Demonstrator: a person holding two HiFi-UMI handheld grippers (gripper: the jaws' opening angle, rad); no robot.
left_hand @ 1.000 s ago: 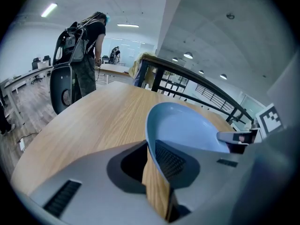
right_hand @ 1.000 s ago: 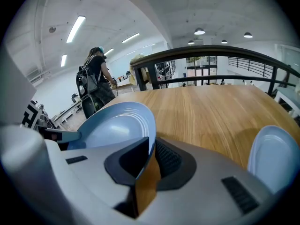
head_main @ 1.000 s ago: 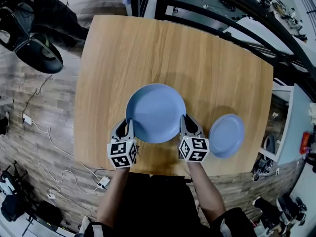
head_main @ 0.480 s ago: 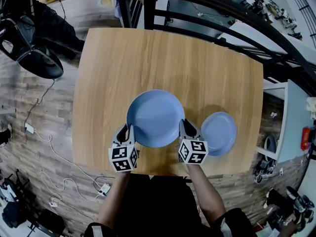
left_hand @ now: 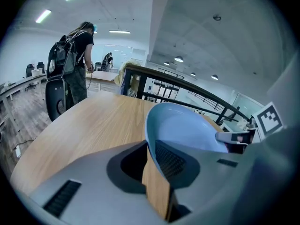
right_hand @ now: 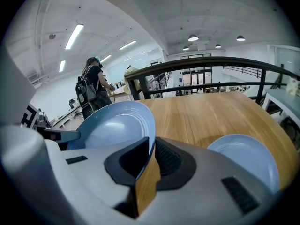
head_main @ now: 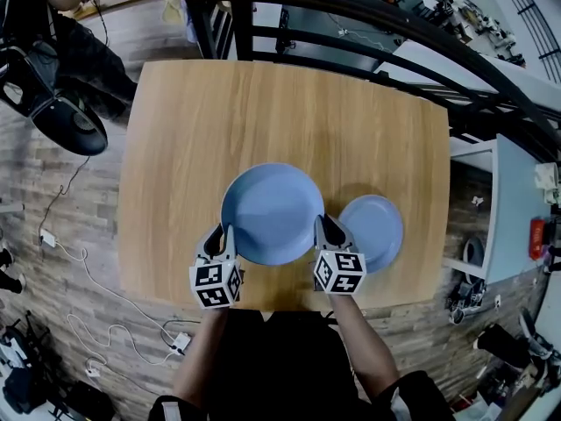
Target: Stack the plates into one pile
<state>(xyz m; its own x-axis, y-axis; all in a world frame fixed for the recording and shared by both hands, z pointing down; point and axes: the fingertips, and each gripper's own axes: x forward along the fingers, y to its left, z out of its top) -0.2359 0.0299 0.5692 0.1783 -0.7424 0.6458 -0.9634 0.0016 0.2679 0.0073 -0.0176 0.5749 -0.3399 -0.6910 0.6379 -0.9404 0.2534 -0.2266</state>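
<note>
A large blue plate (head_main: 272,213) is held above the wooden table (head_main: 263,112) by both grippers. My left gripper (head_main: 223,235) is shut on its left rim, and in the left gripper view the plate (left_hand: 183,125) has its edge pinched between the jaws. My right gripper (head_main: 323,228) is shut on the right rim, with that plate (right_hand: 117,125) clamped in the right gripper view too. A smaller blue plate (head_main: 372,232) lies on the table just right of the right gripper, seen low at the right (right_hand: 248,158) in the right gripper view.
A black railing (head_main: 351,16) runs beyond the table's far edge. A dark round chair base (head_main: 61,121) and cables (head_main: 79,261) lie on the floor at left. A person (left_hand: 75,64) with a backpack stands far off.
The large plate, gripped on both sides, has shifted slightly toward the small plate; the gap between the right gripper and the small plate has narrowed.
</note>
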